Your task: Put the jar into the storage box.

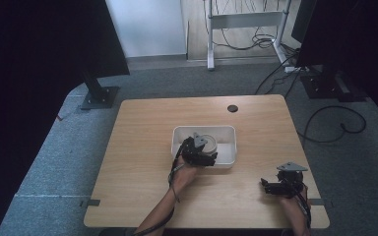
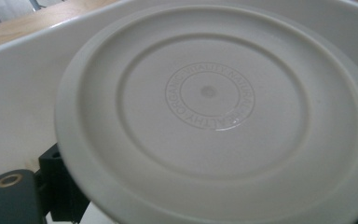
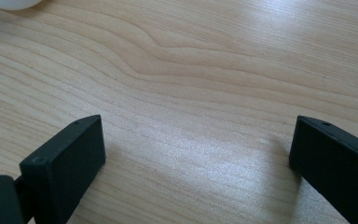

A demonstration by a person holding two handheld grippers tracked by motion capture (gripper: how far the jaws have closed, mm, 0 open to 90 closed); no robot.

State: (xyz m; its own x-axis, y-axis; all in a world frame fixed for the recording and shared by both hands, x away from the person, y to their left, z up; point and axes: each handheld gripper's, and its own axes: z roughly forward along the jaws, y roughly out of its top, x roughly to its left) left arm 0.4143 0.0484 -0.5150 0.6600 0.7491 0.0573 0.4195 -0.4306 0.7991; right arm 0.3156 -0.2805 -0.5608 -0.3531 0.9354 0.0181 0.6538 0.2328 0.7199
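A round off-white plate (image 2: 209, 116) shows its underside, with embossed lettering around the centre, and sits inside a white rectangular bin (image 1: 226, 132) at the middle of the table. My left gripper (image 1: 199, 151) reaches into the bin's left front part. Its jaws stand wide on either side of the plate (image 1: 209, 142), with the rim lying over the left jaw, so it is shut on the plate across its width. My right gripper (image 3: 196, 154) rests low over bare wood near the table's front right corner, open and holding nothing; the high view shows the right gripper (image 1: 275, 186) there too.
The wooden table (image 1: 142, 147) has a dark round cable hole (image 1: 232, 108) at the back. Monitor stands, a desk frame and loose cables stand on the carpet beyond it. The right gripper sits close to the front right table edge.
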